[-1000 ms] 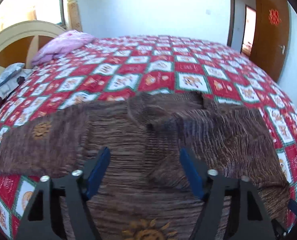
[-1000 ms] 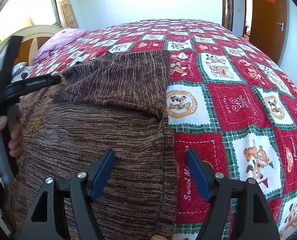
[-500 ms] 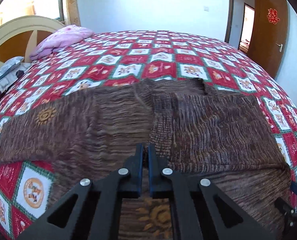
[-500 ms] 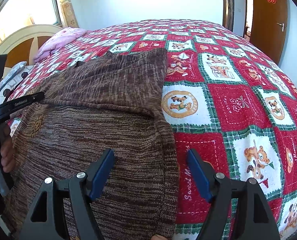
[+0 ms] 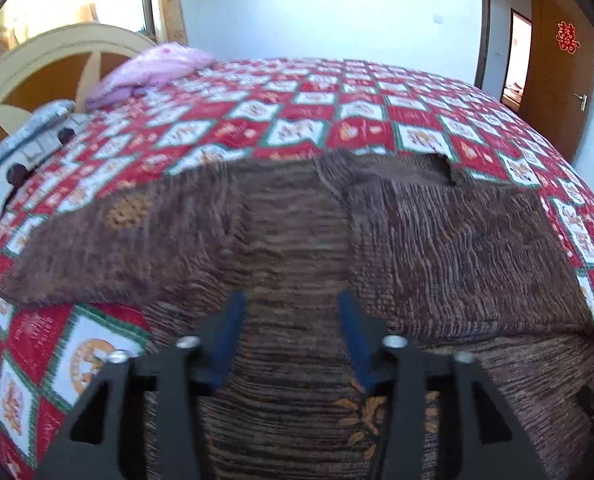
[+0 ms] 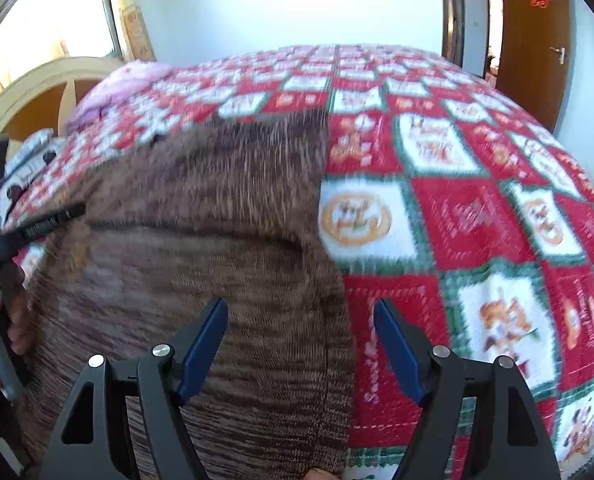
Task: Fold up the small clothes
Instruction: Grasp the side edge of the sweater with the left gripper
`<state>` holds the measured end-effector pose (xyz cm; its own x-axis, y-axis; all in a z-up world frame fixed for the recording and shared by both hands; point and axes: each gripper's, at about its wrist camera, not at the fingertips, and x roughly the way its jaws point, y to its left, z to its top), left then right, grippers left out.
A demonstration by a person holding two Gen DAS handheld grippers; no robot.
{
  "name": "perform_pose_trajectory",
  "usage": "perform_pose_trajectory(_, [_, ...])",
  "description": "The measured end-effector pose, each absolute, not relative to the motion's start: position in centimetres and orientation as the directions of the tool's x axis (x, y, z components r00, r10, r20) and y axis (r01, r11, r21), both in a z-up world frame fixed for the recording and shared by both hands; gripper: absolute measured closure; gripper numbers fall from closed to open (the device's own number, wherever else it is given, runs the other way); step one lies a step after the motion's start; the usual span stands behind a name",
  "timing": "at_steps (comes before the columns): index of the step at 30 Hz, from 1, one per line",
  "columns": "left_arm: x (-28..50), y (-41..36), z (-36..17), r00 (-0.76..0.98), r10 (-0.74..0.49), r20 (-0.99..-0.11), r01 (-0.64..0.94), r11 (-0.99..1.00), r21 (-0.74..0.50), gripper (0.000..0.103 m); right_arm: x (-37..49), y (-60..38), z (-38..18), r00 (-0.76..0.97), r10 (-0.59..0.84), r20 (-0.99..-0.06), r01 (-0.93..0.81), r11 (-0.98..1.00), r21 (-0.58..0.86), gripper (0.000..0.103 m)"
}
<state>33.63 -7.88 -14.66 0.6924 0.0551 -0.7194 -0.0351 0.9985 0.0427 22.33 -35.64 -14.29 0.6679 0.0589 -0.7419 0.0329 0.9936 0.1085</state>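
The left gripper (image 5: 289, 320) has just opened its jaws, which stand apart over the brown sweater (image 5: 337, 248) with nothing pinched. The right gripper (image 6: 301, 332) hovers spread wide across the sweater's right edge, gripping nothing. The sweater lies flat on the near part of the bed, right sleeve folded inward, left sleeve stretched out. Its ribbed knit carries orange sun motifs. Beneath is a red-and-white checked quilt (image 5: 377, 120); a pink pillow (image 5: 153, 68) sits far left by the arched headboard (image 5: 57, 64).
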Motion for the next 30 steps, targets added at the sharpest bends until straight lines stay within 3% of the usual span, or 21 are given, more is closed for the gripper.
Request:
perform_pose_trajectory(3, [34.1, -8.5, -14.8, 0.693, 0.081, -0.716, -0.040, 0.996, 0.075, 0.035, 23.2, -34.5, -11.6, 0.737, 0.095, -0.669, -0.031, 0.994, 0.108, 0.027])
perform_pose_trajectory(8, [33.2, -8.6, -14.7, 0.680, 0.051, -0.732, -0.008, 0.998, 0.062, 0.035, 28.4, -32.6, -13.4, 0.629, 0.294, -0.720, -0.165, 0.955, 0.245, 0.027])
perform_pose_trajectory(10, [32.2, -8.2, -14.3, 0.692, 0.056, -0.720, 0.002, 0.997, 0.080, 0.034, 30.2, -32.6, -15.6, 0.568, 0.245, -0.786, -0.139, 0.970, 0.201, 0.027])
perform_pose_trajectory(17, [28.9, -0.8, -12.8, 0.735, 0.142, -0.663, -0.049, 0.986, 0.158, 0.027, 29.4, -34.4, -15.9, 0.560, 0.141, -0.817, -0.139, 0.987, 0.075, 0.028])
perform_pose_trajectory(19, [28.3, 1.7, -12.8, 0.739, 0.182, -0.649, -0.080, 0.980, 0.183, 0.027, 29.3, -35.5, -16.0, 0.542, 0.045, -0.839, -0.071, 0.997, 0.007, 0.027])
perform_pose_trajectory(22, [27.7, 5.3, -13.0, 0.727, 0.223, -0.649, -0.137, 0.974, 0.182, 0.024, 29.0, -36.6, -14.9, 0.550, 0.131, -0.825, -0.048, 0.991, 0.126, 0.027])
perform_pose_trajectory(26, [28.1, 9.5, -13.6, 0.698, 0.285, -0.657, -0.230, 0.958, 0.171, 0.021, 29.4, -33.5, -13.2, 0.613, 0.143, -0.777, -0.104, 0.989, 0.101, 0.027])
perform_pose_trajectory(30, [28.8, 13.6, -14.0, 0.662, 0.352, -0.662, -0.339, 0.928, 0.155, 0.021, 31.1, -30.9, -14.8, 0.581, 0.164, -0.797, -0.143, 0.985, 0.099, 0.027])
